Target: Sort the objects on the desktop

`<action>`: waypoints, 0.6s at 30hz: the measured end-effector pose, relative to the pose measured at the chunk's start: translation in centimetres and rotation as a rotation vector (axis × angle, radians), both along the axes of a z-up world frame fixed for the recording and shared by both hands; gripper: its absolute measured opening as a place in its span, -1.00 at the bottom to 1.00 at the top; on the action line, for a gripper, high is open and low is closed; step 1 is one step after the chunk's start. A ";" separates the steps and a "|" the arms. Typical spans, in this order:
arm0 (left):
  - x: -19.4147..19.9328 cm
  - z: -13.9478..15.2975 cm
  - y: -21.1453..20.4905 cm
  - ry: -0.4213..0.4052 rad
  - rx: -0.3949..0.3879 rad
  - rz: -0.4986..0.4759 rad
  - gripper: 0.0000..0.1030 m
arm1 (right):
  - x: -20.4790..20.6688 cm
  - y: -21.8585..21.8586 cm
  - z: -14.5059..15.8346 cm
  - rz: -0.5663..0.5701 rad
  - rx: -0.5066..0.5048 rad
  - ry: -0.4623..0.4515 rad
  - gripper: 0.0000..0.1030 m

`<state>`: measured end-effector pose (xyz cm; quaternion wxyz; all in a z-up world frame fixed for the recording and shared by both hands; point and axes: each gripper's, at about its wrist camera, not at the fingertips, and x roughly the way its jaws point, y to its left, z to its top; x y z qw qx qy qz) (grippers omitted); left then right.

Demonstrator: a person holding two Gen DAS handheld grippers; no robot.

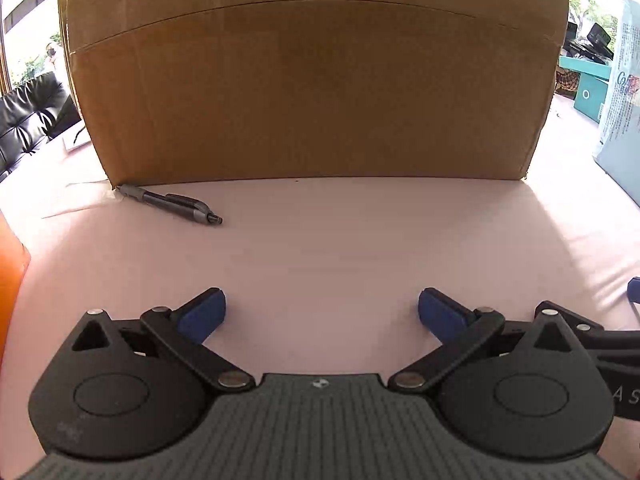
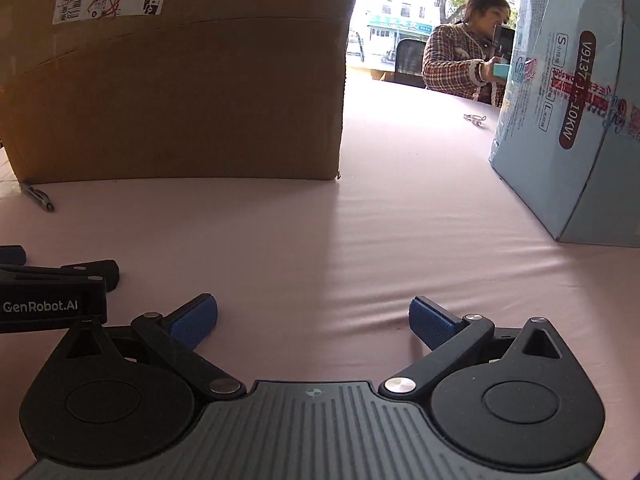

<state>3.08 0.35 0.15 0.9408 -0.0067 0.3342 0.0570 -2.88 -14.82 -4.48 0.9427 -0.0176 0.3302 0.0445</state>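
Note:
A grey and black pen lies on the pink tablecloth at the left foot of a big cardboard box. It also shows in the right wrist view at the far left. My left gripper is open and empty, low over the cloth, well short of the pen and to its right. My right gripper is open and empty beside it. The left gripper's side shows in the right wrist view.
The cardboard box blocks the way ahead. A light blue carton stands at the right, also in the left wrist view. An orange object is at the left edge. A small metal item lies far back. A person sits beyond the table.

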 end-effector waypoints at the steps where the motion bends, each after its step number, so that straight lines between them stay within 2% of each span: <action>1: 0.1 0.1 0.1 -0.001 0.001 0.000 1.00 | 0.0 -0.4 0.0 0.000 0.027 0.005 1.00; 8: 0.0 0.6 0.4 -0.003 0.002 -0.002 1.00 | -1.3 0.3 0.6 0.000 0.025 0.005 1.00; 10: -0.1 0.7 0.3 -0.004 0.003 -0.002 1.00 | 3.8 0.4 -1.2 0.002 0.036 0.001 1.00; 14: -0.5 1.1 -0.3 -0.004 0.005 -0.002 1.00 | 1.0 0.2 -0.3 0.002 0.031 0.003 1.00; 18: -0.8 1.4 -0.6 -0.005 0.005 -0.002 1.00 | 1.1 0.0 -0.3 0.002 0.032 0.003 1.00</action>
